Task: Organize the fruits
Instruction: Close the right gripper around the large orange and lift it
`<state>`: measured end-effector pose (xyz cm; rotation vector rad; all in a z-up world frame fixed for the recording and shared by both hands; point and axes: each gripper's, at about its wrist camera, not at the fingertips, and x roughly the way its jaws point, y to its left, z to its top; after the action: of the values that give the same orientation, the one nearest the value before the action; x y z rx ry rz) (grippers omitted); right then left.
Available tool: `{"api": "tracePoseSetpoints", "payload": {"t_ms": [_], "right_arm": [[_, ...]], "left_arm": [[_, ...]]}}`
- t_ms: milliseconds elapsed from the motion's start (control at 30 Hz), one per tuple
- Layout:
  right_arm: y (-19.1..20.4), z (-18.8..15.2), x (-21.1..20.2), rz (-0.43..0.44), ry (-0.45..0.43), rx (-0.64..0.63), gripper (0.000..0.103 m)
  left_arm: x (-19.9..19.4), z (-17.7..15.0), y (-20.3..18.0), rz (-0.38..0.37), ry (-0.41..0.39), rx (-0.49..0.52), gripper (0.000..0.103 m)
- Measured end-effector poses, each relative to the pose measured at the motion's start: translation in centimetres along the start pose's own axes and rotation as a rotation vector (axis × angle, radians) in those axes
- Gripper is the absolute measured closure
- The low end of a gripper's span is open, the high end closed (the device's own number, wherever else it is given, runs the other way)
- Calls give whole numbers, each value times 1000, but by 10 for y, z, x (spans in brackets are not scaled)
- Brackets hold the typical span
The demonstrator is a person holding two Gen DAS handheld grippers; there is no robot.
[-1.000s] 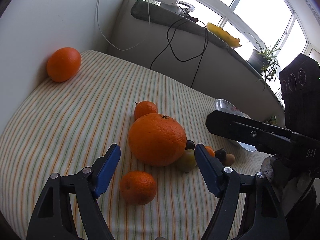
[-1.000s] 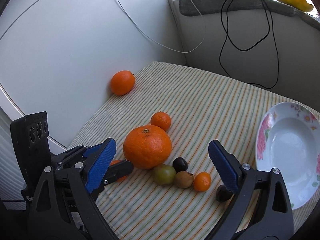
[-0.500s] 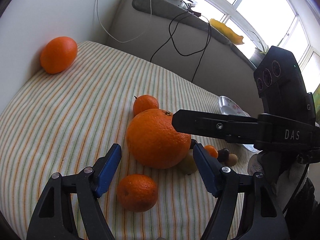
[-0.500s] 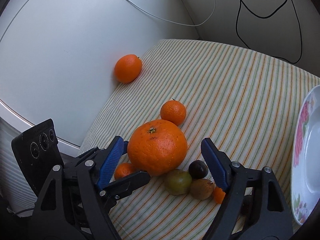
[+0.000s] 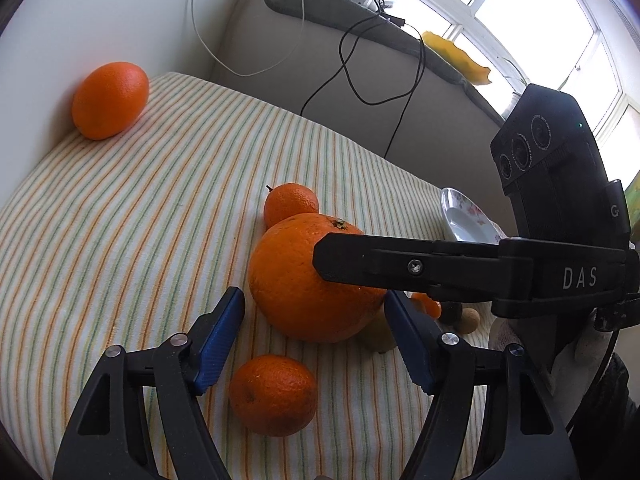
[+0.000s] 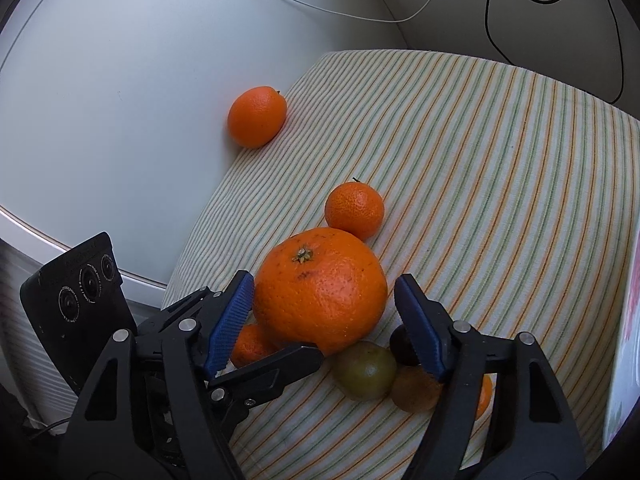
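Closing our right gripper (image 6: 324, 312) around the big orange (image 6: 320, 292), pads not yet pressing; left gripper (image 5: 316, 336) hangs apart. Every fruit lies on the striped worktop (image 6: 480, 160); plate (image 5: 464, 220) empty.

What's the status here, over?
Right hand-held gripper closing around big orange, pads not yet pressing. Left hand-held gripper open, empty. Small fruits crowd the orange.

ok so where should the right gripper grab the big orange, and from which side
Across its widest middle, coming down from above, stem up. The right gripper already straddles the big orange, its jaws closing with a gap at each pad. That keeps it off the mandarin behind and the green fruit in front.
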<state>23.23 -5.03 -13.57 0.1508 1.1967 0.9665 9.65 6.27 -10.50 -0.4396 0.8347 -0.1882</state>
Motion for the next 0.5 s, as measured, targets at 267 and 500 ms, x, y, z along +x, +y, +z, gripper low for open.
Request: {"api": "tracePoseSetpoints", "payload": {"t_ms": [267,500], "right_arm": [[-4,-1,-4,6,5,1,29],[-2,-2,-6,-5,3,-7,30]], "left_arm": [[1,1,-1,-11,4,1,33],[2,0,-3,2,-2,14,33]]}}
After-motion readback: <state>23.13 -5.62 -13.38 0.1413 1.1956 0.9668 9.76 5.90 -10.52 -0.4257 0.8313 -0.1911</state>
